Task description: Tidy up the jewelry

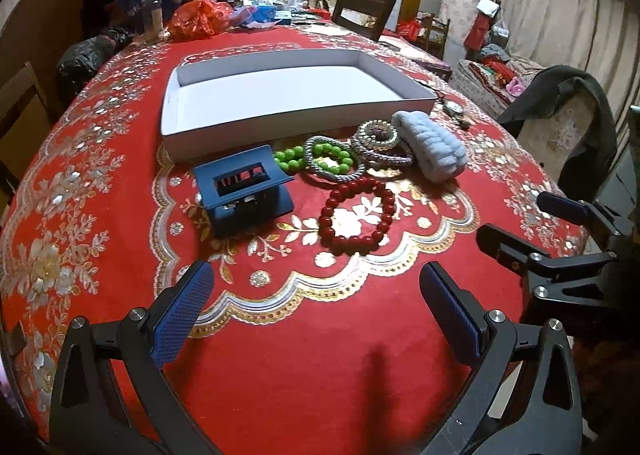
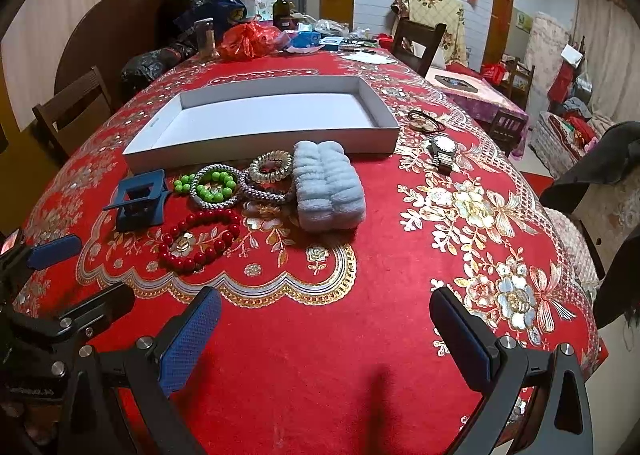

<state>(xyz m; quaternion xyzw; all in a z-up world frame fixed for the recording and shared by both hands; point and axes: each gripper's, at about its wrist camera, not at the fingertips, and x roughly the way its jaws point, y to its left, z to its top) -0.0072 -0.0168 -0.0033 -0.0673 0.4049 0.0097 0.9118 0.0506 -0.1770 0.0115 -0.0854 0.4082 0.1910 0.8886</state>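
Jaws of left gripper (image 1: 316, 295) and right gripper (image 2: 326, 325) gape empty — red bead bracelet (image 1: 357, 215) lies ahead.

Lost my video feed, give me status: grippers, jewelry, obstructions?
Left gripper open, empty; right gripper open, empty. Red bead bracelet and other pieces on cloth, white tray empty. Nothing blocking.

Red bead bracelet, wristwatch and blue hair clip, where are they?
Red bead bracelet (image 1: 357, 215): left wrist view, on a bead of its near-left arc.
Wristwatch (image 2: 443, 144): right wrist view, on its dial.
Blue hair clip (image 1: 244, 187): left wrist view, on its top face.
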